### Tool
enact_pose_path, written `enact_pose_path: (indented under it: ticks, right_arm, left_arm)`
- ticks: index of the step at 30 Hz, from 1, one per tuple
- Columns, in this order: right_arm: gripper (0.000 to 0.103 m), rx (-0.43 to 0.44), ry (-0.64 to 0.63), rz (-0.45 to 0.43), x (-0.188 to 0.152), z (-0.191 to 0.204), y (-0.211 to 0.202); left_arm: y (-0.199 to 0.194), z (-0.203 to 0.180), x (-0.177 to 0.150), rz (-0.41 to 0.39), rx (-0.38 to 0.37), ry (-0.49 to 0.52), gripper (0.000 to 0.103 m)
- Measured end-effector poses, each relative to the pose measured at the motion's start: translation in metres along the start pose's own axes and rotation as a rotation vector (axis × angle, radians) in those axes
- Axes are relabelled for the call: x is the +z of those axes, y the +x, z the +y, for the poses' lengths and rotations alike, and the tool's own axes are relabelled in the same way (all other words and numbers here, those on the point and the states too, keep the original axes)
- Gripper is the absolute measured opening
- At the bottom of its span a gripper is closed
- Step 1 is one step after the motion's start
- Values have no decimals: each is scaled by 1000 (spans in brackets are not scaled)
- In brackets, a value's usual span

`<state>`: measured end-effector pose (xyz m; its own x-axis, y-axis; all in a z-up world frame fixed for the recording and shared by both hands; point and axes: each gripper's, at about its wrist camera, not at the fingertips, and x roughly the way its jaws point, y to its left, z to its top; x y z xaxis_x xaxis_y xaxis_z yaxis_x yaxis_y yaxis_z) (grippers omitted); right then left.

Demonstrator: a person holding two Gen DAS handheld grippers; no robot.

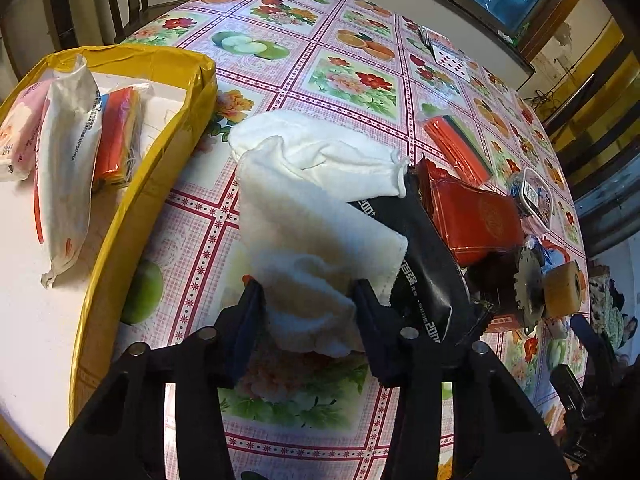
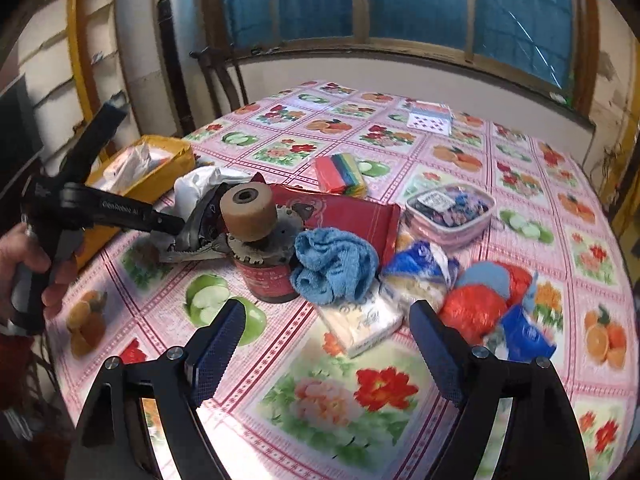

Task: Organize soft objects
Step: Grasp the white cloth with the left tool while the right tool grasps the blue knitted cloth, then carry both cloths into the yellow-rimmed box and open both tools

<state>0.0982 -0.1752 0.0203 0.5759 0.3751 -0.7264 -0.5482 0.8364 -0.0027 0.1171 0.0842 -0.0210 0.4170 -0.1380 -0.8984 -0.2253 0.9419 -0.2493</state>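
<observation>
Left claw [image 1: 306, 300] pinching white towel [image 1: 316, 200], lifted over worktop [image 1: 348, 60], yellow box [image 1: 132, 184] at 9 o'clock. Right claw [image 2: 326, 336] spread wide, empty, blue cloth [image 2: 334, 264] at 12 o'clock. Towel probably light, limp, sagging; best gripped at a thick fold. Black pouch [image 1: 424, 264] under towel carries white print, only "20" readable
</observation>
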Motion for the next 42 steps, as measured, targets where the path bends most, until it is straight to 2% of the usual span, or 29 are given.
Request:
enact_pose_path:
  ticks: [2, 12, 13, 14, 17, 20, 23, 28, 30, 31, 32, 35, 42]
  right_arm:
    - [85, 26, -47, 19, 6, -2, 9]
    - [84, 196, -112, 101, 24, -24, 41]
    - [79, 188, -134, 100, 26, -21, 43]
    - [67, 184, -149, 111, 27, -20, 46]
    - [52, 187, -188, 155, 27, -15, 59]
    - [47, 176, -209, 162, 25, -15, 64]
    - [43, 184, -178, 136, 24, -19, 57]
    - [42, 182, -112, 113, 10, -21, 44]
    - [42, 212, -71, 105, 4, -21, 36]
    - [42, 214, -64, 100, 0, -18, 32]
    - [42, 215, -60, 94, -3, -16, 28]
    - [42, 259, -15, 88, -13, -10, 18]
    - [42, 310, 29, 58, -29, 7, -3]
  left_arm:
    - [0, 0, -1, 1, -1, -1, 45]
    - [0, -1, -1, 20, 3, 7, 45]
    - [0, -1, -1, 22, 6, 10, 45]
    - [0, -2, -1, 25, 9, 11, 45]
    - [1, -4, 0, 33, 11, 16, 45]
    - [1, -4, 0, 36, 15, 19, 45]
    - [1, -4, 1, 37, 12, 19, 45]
    - [2, -4, 1, 34, 7, 16, 45]
    - [2, -4, 0, 32, 8, 20, 44]
    - [2, -4, 0, 30, 15, 27, 42]
    - [2, -4, 0, 27, 20, 30, 34]
    - [1, -3, -2, 25, 25, 34, 27]
    - [-5, 1, -11, 20, 14, 47, 16]
